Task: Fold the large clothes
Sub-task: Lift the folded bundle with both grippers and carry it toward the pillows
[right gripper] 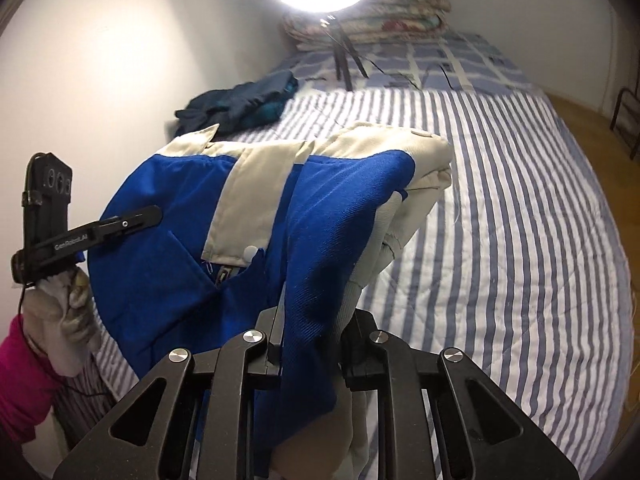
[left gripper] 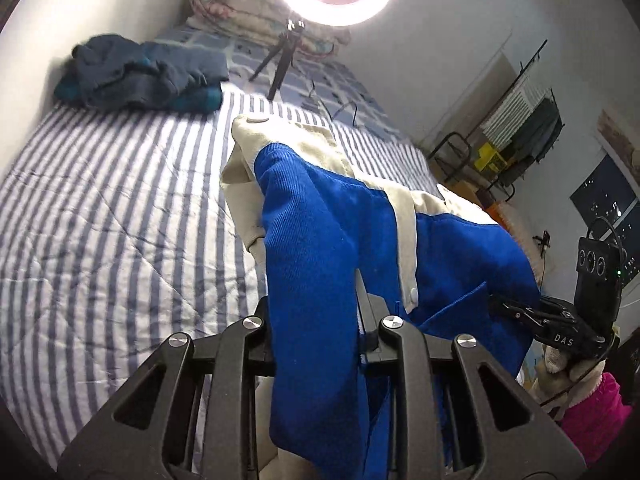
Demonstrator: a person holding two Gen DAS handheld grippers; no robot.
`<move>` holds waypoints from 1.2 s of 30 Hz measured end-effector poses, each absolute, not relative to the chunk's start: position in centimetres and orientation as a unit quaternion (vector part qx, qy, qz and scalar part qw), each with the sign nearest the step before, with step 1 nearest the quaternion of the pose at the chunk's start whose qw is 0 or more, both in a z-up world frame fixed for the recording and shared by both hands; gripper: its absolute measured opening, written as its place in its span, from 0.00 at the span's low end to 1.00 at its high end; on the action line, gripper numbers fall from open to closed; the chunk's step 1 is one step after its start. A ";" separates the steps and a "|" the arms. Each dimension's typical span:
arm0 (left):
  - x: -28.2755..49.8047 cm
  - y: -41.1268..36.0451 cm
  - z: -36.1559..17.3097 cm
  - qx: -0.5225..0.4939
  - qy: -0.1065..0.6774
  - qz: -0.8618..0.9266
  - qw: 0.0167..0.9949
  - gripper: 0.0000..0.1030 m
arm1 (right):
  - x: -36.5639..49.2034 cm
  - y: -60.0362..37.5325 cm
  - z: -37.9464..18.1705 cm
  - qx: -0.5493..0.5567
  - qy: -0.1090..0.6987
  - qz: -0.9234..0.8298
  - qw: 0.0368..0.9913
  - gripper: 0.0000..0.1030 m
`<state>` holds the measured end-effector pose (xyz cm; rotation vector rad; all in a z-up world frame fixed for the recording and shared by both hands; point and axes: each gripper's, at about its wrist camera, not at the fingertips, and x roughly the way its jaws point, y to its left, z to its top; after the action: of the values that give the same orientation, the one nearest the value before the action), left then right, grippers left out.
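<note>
Both my grippers, left (left gripper: 316, 312) and right (right gripper: 310, 332), pinch the blue-and-cream jacket (left gripper: 332, 216) above the striped bed (left gripper: 120, 200); fingers hidden by cloth.

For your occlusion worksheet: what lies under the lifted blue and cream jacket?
Under the blue and cream jacket the striped bedspread shows at its edges. Whatever lies directly beneath the hanging fabric is hidden.

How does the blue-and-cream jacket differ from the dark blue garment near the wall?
The jacket is bright blue with cream panels; the dark garment is navy with teal. The jacket is lifted, gripped by both claws; the dark garment lies untouched in a heap. Both are over the striped bed cover.
</note>
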<state>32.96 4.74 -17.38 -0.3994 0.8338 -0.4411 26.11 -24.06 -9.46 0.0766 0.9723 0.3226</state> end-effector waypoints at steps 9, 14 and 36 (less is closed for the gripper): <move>35.4 9.2 -12.8 -0.167 0.360 -0.179 0.900 0.22 | 29.6 -19.4 -6.1 0.018 0.429 0.169 0.887 0.16; 38.2 11.6 -10.0 -0.148 0.338 -0.159 0.916 0.22 | 32.9 -16.7 -4.7 0.014 0.413 0.180 0.893 0.16; 57.8 21.2 -1.1 -0.094 0.248 -0.066 0.962 0.21 | 53.8 -6.9 -0.2 0.016 0.313 0.201 0.928 0.16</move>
<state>57.77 21.19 -1.05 -0.1895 0.5020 -0.1335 53.85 -6.95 -0.24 0.0321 0.6411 0.4121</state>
